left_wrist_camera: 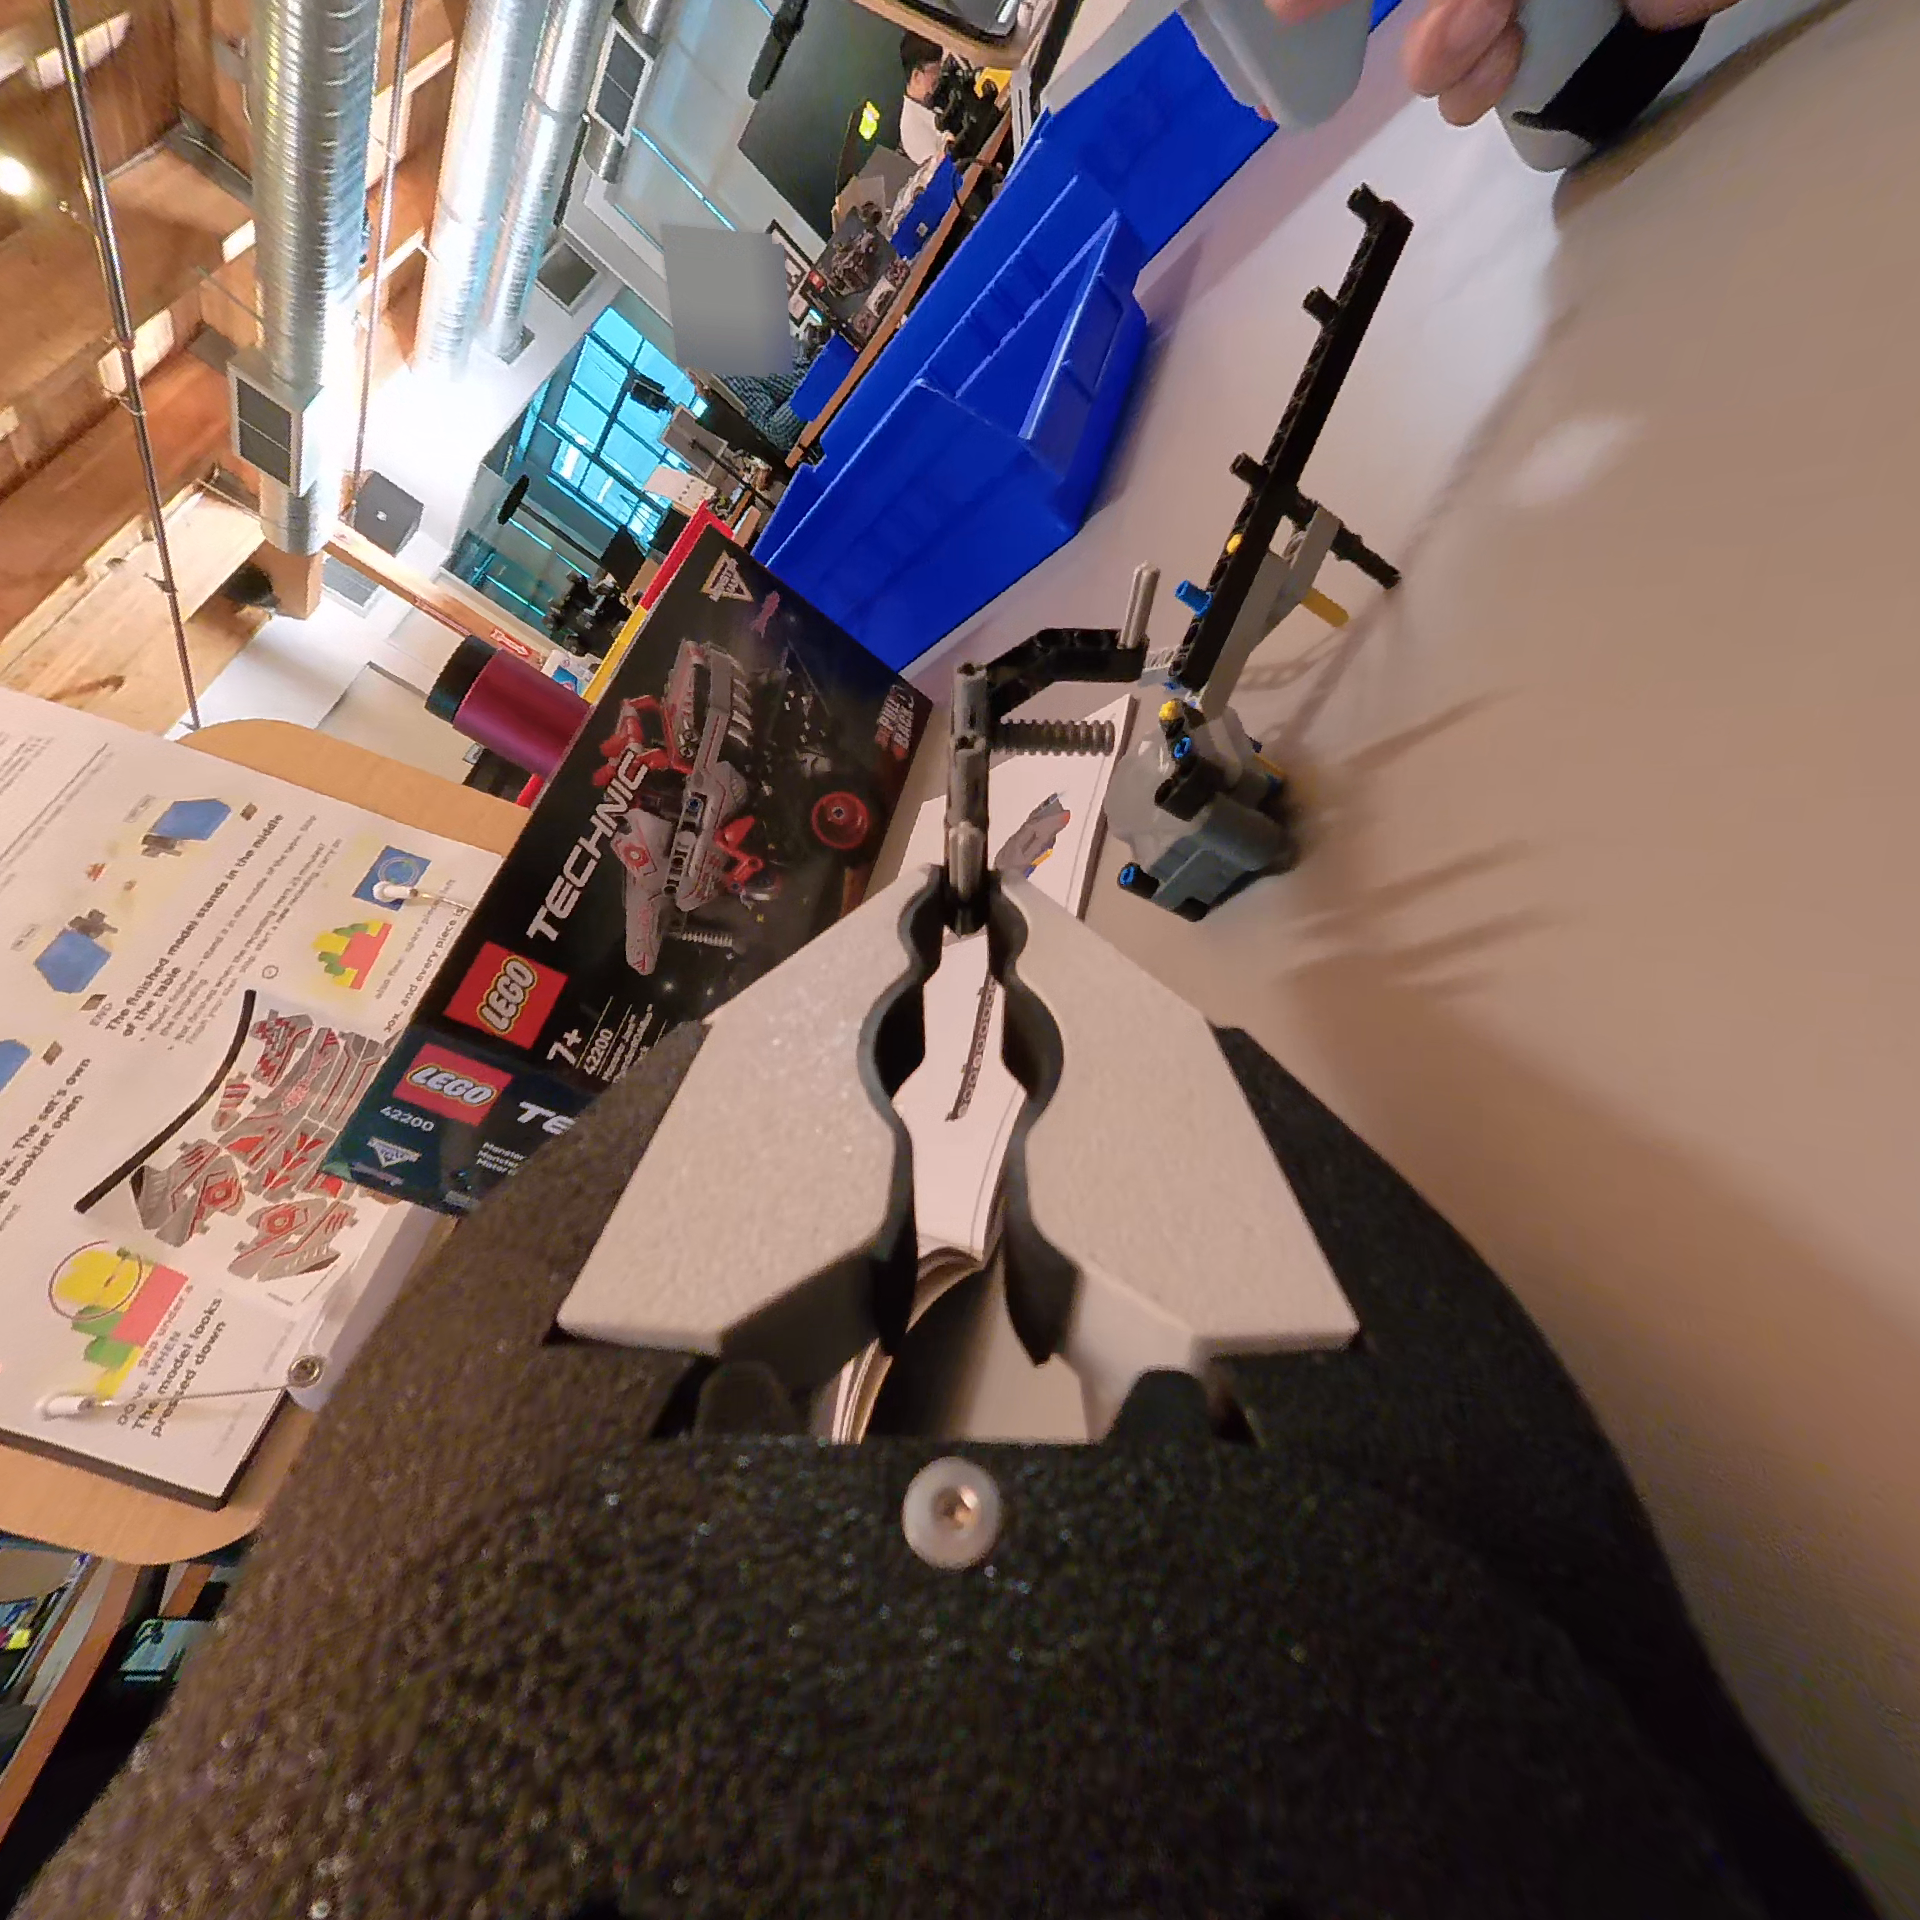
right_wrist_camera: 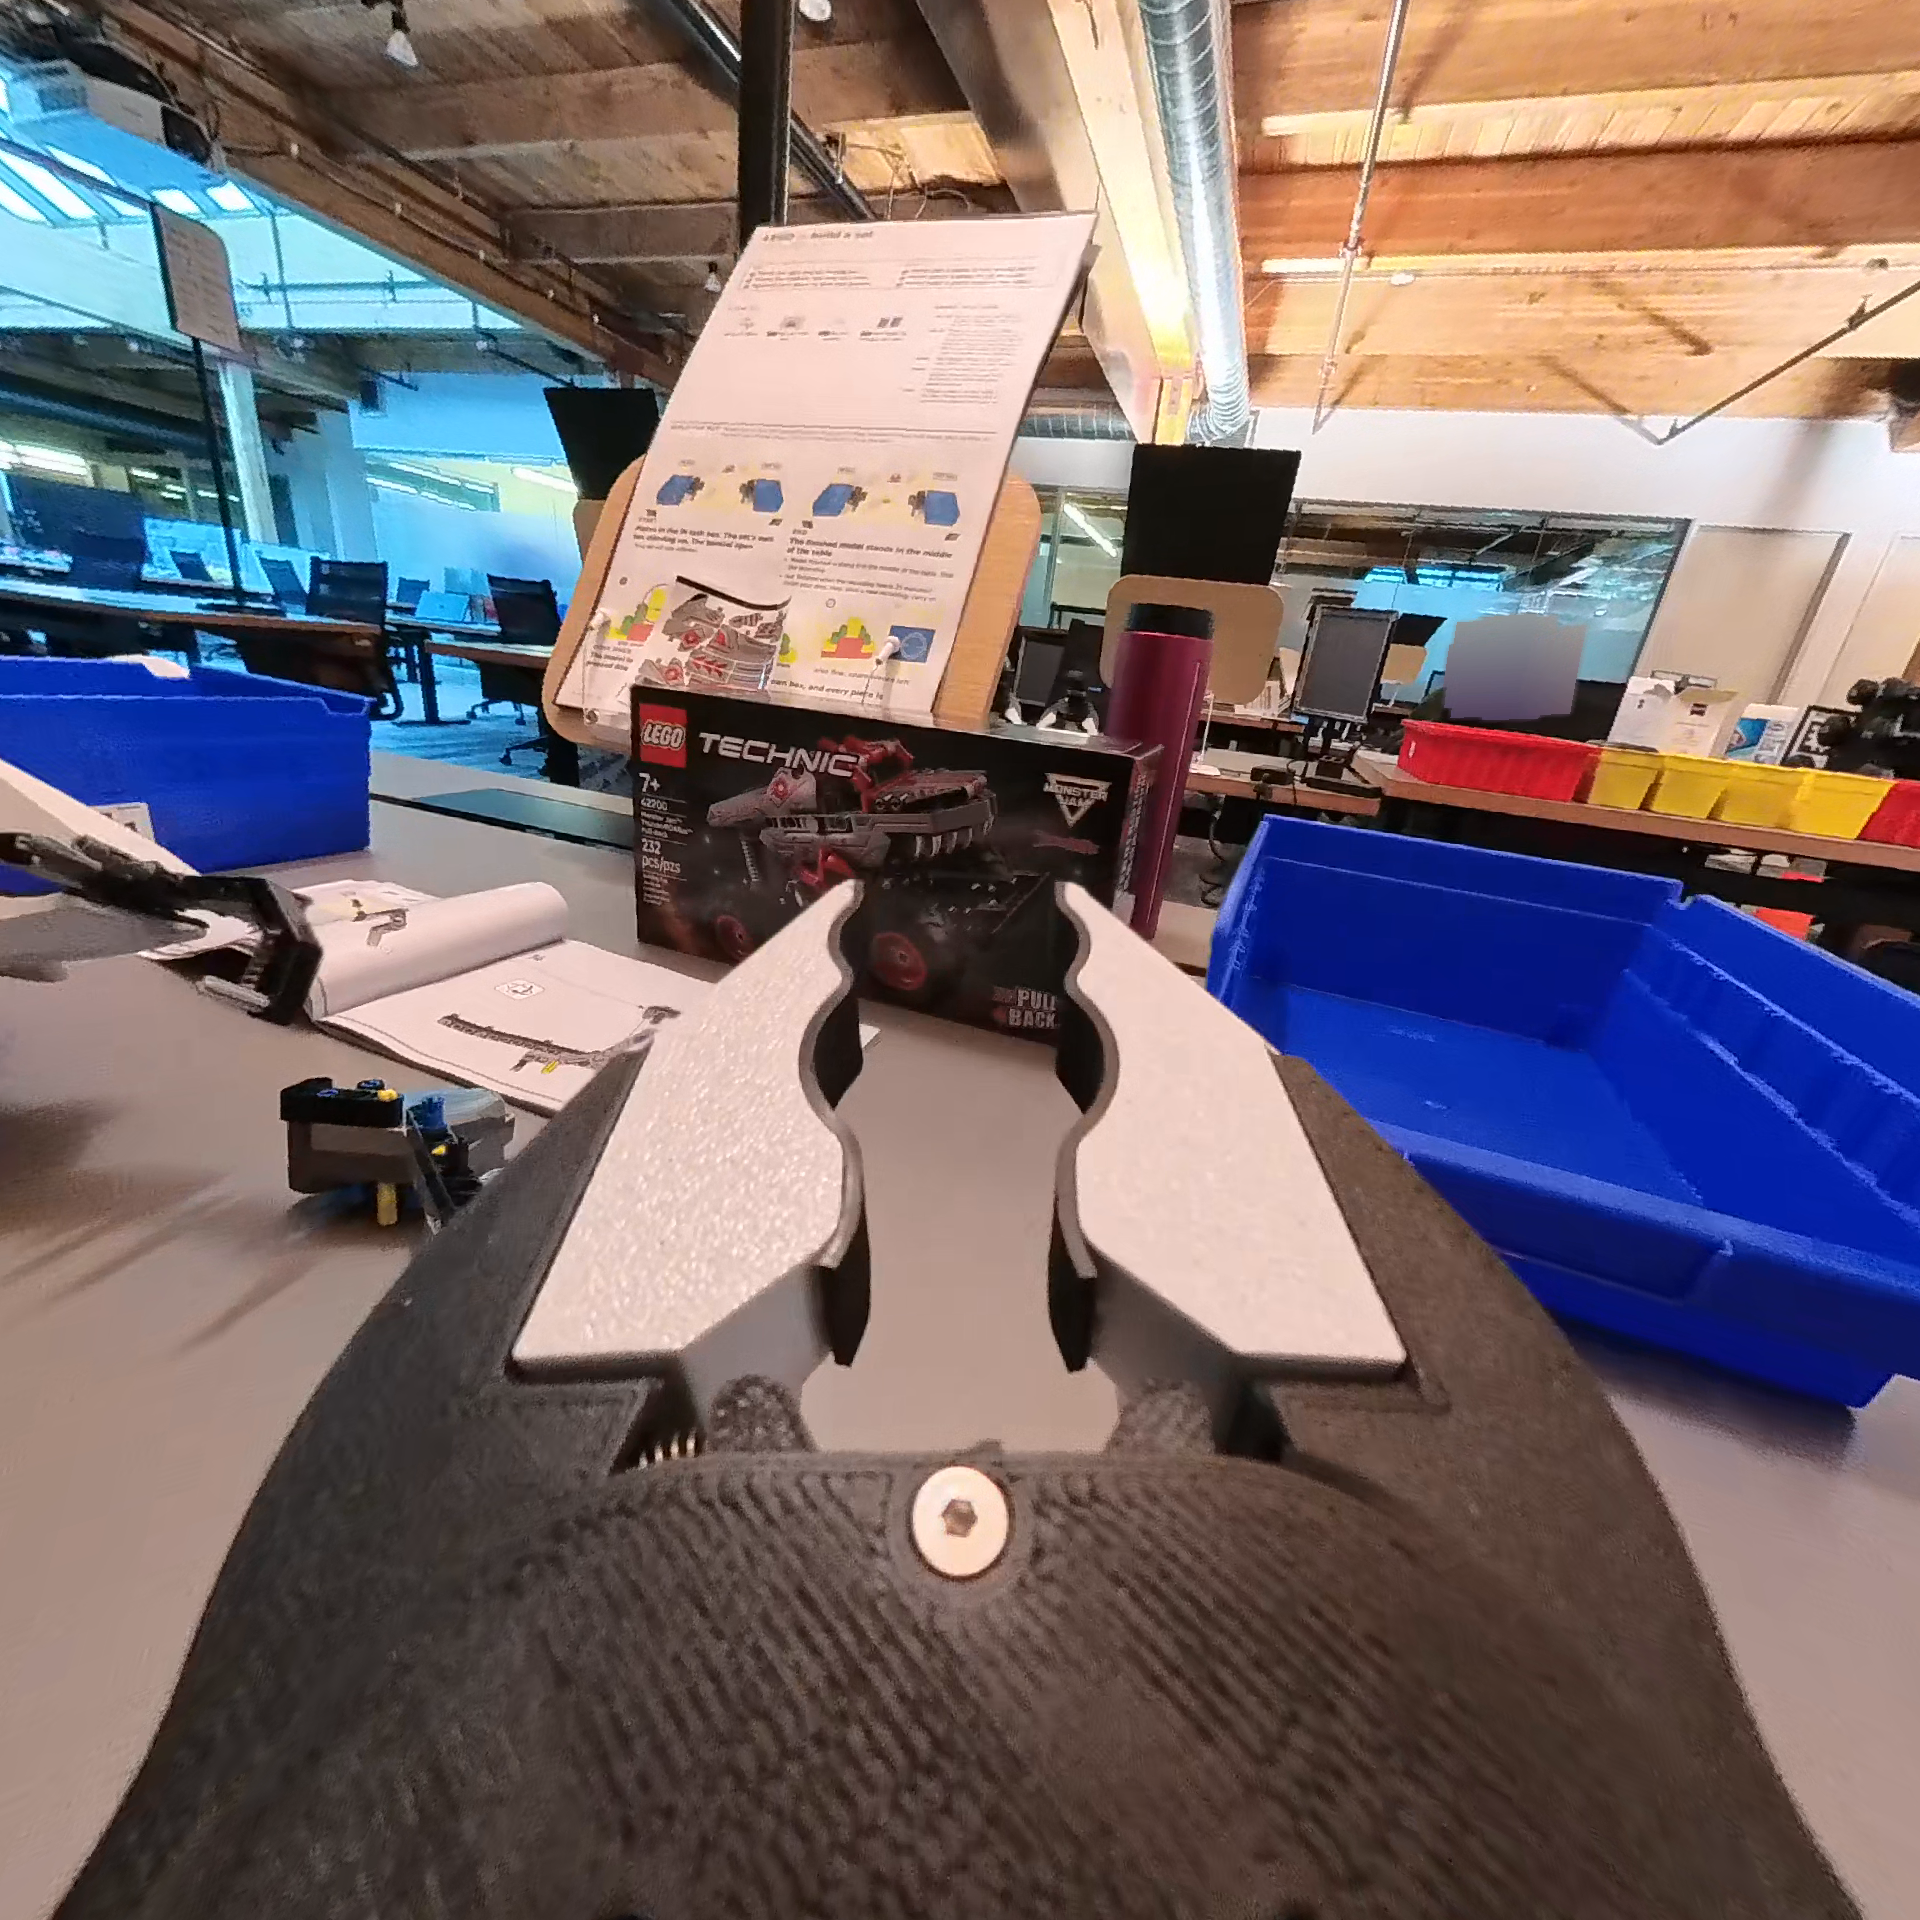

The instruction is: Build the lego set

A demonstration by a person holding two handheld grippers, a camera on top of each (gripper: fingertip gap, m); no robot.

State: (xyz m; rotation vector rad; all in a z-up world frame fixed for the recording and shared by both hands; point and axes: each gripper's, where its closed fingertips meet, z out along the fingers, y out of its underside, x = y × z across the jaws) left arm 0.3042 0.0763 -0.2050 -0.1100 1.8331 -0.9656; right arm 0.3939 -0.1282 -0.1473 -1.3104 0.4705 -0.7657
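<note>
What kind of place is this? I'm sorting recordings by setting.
Probably an open-plan office or lab workspace: rows of desks with office chairs, monitors, and exposed metal ducting under a wooden ceiling.

Bright, even daylight from blue-tinted windows (right_wrist_camera: 125, 343); soft streaked shadows on the pale grey bench (left_wrist_camera: 1558, 935); strong wide-angle distortion, blurred edges.

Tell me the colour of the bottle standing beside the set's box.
The bottle is magenta with a black cap, clearest in the right wrist view, just right of the box.
</note>
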